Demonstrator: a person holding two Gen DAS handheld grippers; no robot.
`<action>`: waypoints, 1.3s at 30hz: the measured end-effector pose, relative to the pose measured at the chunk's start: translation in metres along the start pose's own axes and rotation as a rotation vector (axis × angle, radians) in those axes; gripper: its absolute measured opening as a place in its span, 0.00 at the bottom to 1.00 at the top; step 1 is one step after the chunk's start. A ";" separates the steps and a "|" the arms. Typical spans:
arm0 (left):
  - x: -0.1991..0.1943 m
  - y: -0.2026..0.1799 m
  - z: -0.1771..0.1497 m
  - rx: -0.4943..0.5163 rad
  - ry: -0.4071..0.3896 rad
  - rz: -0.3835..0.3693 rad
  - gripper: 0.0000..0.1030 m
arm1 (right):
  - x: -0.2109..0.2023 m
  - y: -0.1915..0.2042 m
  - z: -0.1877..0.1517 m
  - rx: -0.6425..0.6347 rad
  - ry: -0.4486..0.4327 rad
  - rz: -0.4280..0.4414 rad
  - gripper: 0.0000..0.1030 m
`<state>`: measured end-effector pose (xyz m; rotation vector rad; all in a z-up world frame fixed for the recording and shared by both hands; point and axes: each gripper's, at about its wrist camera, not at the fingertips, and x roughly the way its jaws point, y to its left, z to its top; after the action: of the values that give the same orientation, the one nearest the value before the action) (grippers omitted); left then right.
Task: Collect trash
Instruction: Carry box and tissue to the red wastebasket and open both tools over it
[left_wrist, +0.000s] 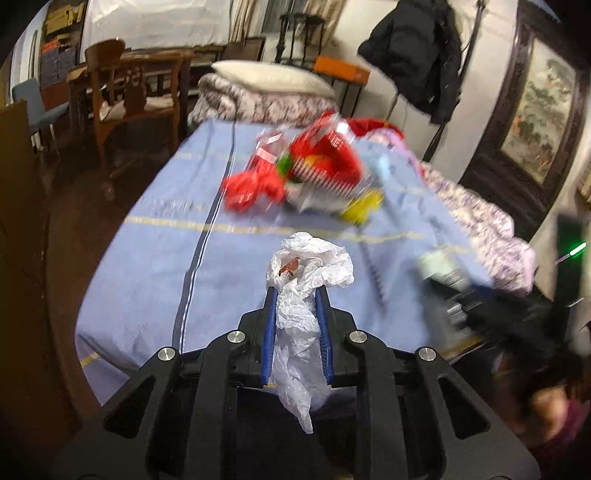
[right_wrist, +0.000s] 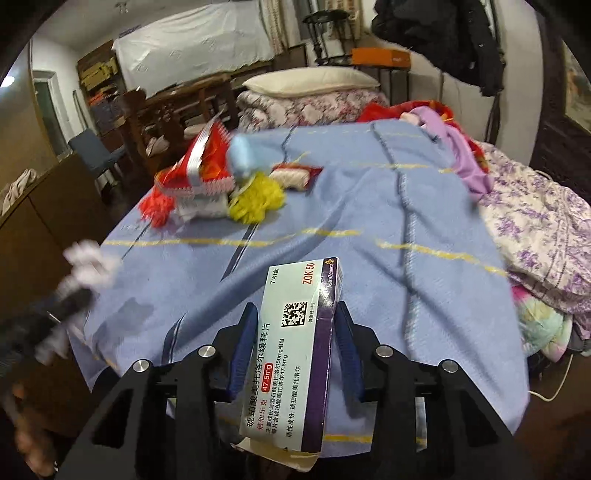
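Between left tongs (left_wrist: 297, 295) crumpled tissue (left_wrist: 308, 273) pinched, right tongs (right_wrist: 295, 314) pinching medicine box (right_wrist: 295, 350).

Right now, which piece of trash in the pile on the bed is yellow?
The crumpled yellow wad at the pile's near edge. The red snack bag and red wad beside it are red.

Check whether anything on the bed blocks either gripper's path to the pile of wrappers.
No obstacle shows: only bare blue blanket lies before the wrapper pile. But the left gripper already holds crumpled paper, the right gripper a medicine box.
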<state>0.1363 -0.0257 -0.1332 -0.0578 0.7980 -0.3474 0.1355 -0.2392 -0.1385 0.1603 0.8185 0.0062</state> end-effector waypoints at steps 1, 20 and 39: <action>0.005 0.001 -0.002 0.001 0.009 0.003 0.22 | -0.002 -0.002 0.001 0.006 -0.002 0.008 0.41; 0.045 -0.012 -0.009 0.065 0.010 0.059 0.93 | -0.045 -0.055 0.015 0.078 -0.060 0.077 0.42; 0.043 -0.008 -0.007 0.092 -0.068 0.154 0.53 | -0.046 -0.067 0.011 0.094 -0.054 0.066 0.43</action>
<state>0.1569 -0.0468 -0.1661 0.0776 0.7132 -0.2349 0.1084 -0.3099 -0.1078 0.2754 0.7600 0.0258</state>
